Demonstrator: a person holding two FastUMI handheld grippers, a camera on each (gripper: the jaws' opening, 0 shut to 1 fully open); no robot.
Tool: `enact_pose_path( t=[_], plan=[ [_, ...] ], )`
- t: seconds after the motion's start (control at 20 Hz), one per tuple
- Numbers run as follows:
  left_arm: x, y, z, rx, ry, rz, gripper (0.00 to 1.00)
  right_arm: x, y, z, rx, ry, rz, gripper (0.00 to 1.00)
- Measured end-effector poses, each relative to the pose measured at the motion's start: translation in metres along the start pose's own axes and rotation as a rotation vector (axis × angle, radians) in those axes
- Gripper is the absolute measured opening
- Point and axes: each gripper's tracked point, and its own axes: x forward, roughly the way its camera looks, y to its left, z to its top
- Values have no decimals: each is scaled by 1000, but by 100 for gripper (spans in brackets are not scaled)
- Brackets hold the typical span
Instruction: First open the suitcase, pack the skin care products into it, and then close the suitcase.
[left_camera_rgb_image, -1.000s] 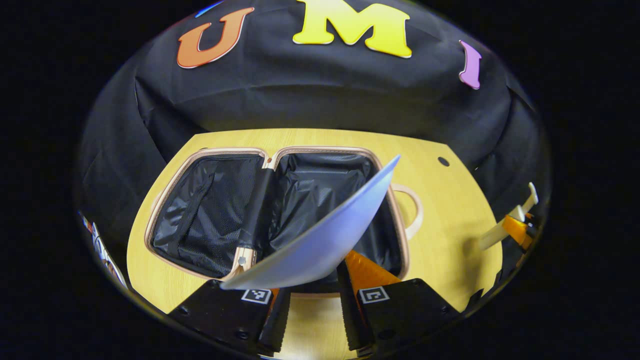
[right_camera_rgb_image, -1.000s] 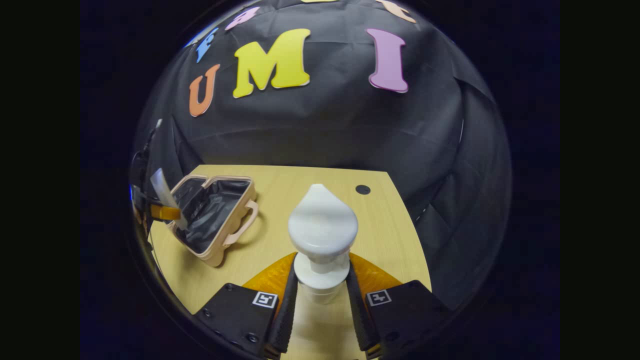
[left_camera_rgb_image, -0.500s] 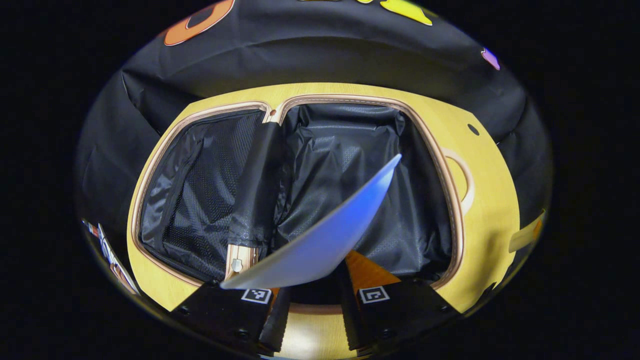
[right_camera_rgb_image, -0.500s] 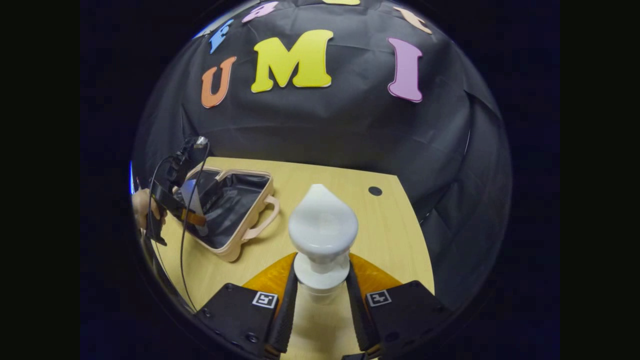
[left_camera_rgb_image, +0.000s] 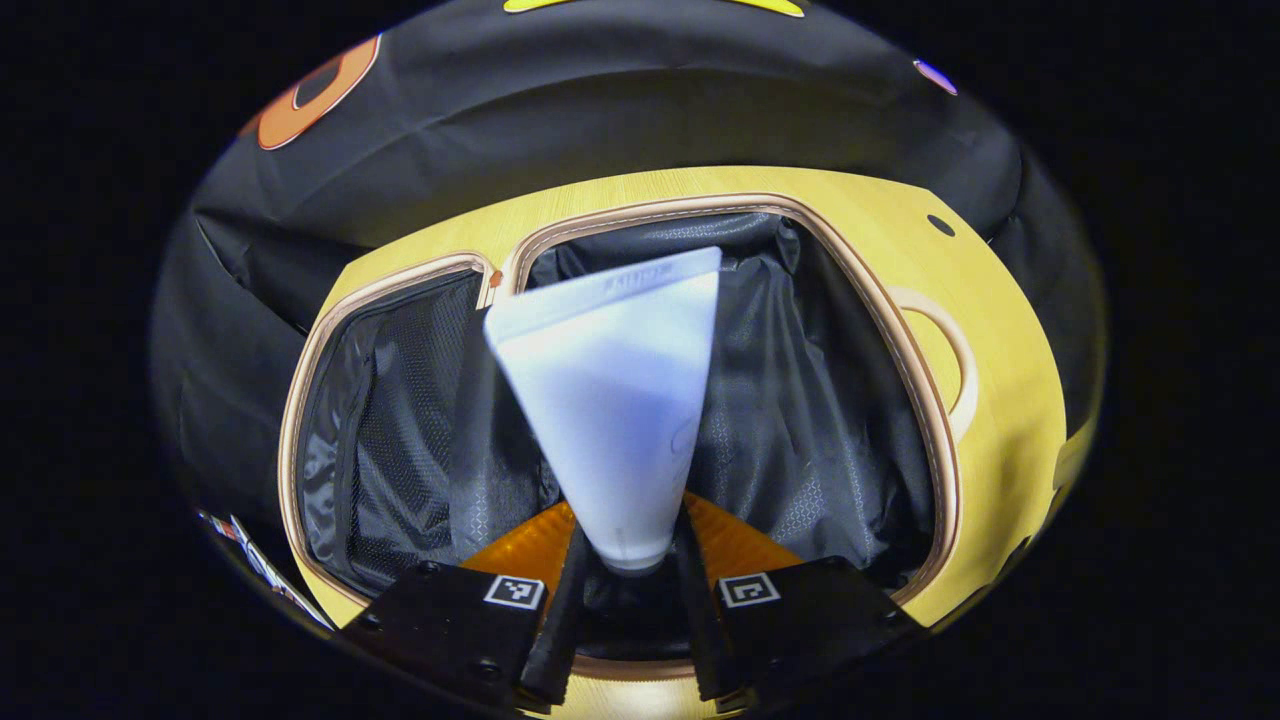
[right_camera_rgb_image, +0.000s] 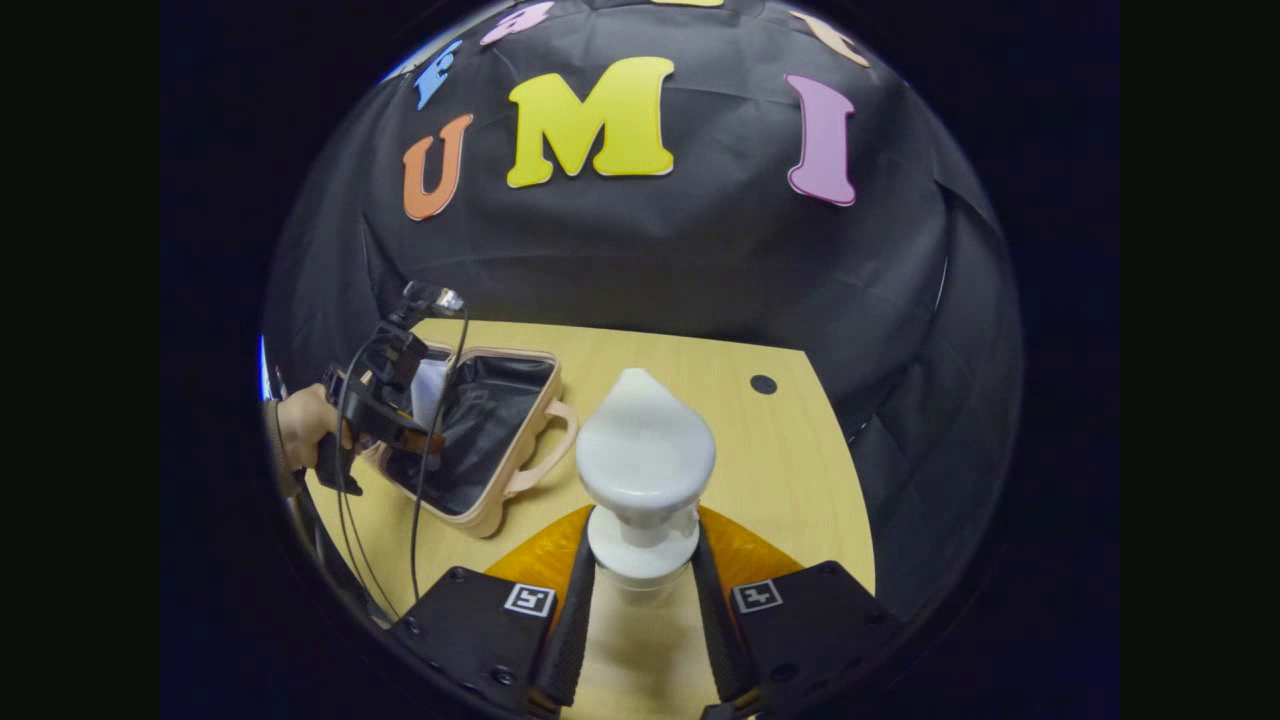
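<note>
Hovering left claw (left_camera_rgb_image: 625, 590) over open suitcase (left_camera_rgb_image: 900, 330), clamped on a tube (left_camera_rgb_image: 615, 400).
Tube's long axis points ahead; lining directly beneath. Right claw (right_camera_rgb_image: 640, 590), farther away, grips pump bottle (right_camera_rgb_image: 645, 470) above worktop (right_camera_rgb_image: 780, 450).

table (right_camera_rgb_image: 640, 365): light wood top with a small dark round hole (right_camera_rgb_image: 763, 384) by the far right corner | on it: just the open pink-trimmed suitcase (right_camera_rgb_image: 505, 490), lying flat at the left end
</note>
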Motion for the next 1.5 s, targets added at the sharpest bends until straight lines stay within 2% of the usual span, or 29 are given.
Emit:
enact_pose_path(
  t=[0.1,0.25,0.45,0.65,0.75,0.8,0.95,1.0,1.15,1.25,1.3,1.35,1.5],
  plan=[
    [-1,-4,-19,-38,93,-35,49,1,9,6,-19,0,16,47],
    [-2,-7,-34,-101,132,-83,49,6,24,10,-30,-8,40,47],
    [8,3,-38,-103,162,-55,49,9,41,13,-46,-8,74,47],
    [11,2,-34,-99,136,-68,49,9,55,23,-49,-11,86,47],
    [6,-2,-28,-119,88,-92,50,15,73,37,-31,-15,118,45],
    [-1,-2,-23,-119,48,-95,52,19,84,46,-23,-19,135,47],
    [-31,9,-15,-114,-40,-48,79,41,117,68,-16,-21,177,47],
    [-42,12,-12,-117,-75,-46,81,48,130,74,-16,-20,192,47],
    [-75,26,-19,-134,-161,-40,94,69,171,80,-7,5,244,46],
    [-97,44,-26,-140,-221,-6,95,84,198,70,8,57,281,47],
    [-108,55,-30,-142,-254,13,100,93,210,61,16,94,293,47],
    [-117,64,-34,-144,-288,24,95,100,219,50,23,130,300,48],
    [-147,87,-49,-167,-388,44,94,125,238,13,29,232,283,47]
  ],
)
